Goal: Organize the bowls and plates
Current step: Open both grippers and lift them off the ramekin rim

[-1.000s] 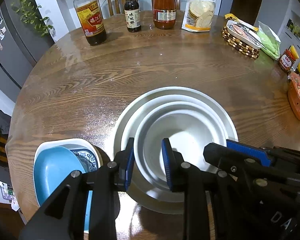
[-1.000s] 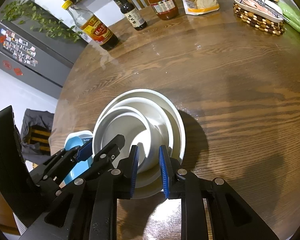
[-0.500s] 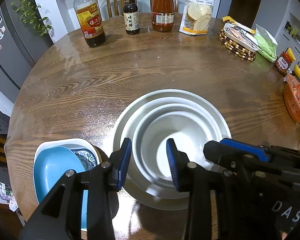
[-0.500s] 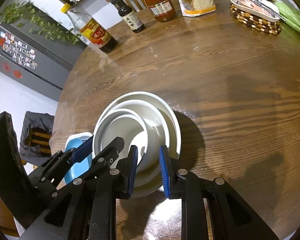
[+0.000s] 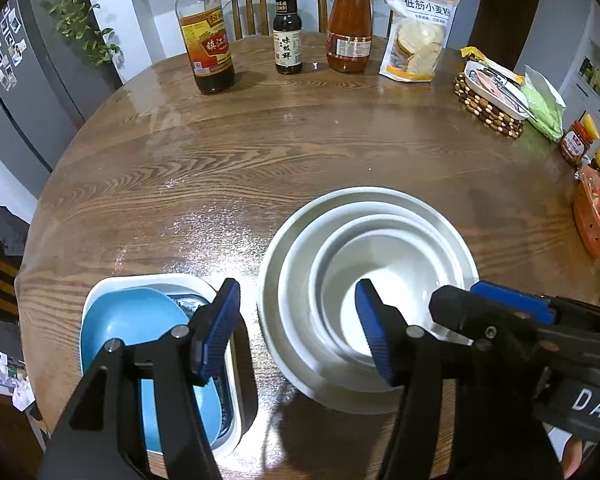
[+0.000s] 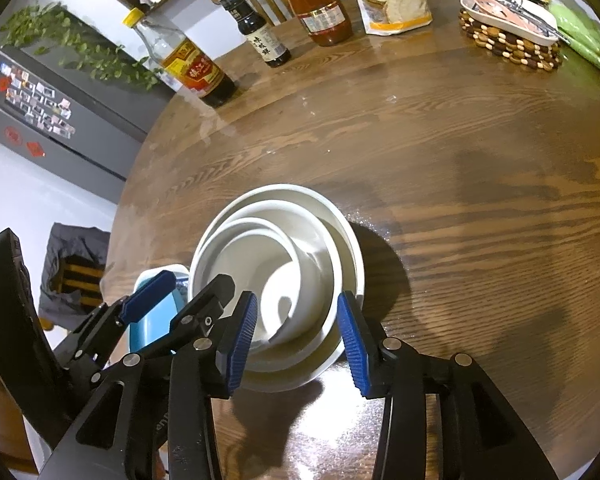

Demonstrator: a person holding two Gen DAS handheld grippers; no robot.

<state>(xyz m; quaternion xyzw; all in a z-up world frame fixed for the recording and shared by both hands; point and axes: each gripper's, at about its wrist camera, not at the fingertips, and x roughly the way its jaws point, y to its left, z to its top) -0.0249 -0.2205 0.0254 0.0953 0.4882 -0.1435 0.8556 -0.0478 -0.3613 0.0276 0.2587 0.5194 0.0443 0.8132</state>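
Wooden table [image 5: 260, 152]: nested white bowls [image 5: 384, 264] between opening tools.

Three bottles [image 5: 286, 28] (upright) and a flour bag [image 5: 418, 34] line the round table's [image 5: 260, 152] far edge.

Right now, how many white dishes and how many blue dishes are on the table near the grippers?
White round dishes, nested in one stack: 3
White rectangular dish beside the stack: 1
Plain blue dish inside the rectangular one: 1
Blue patterned dish, partly hidden beneath it: 1
Total: 6
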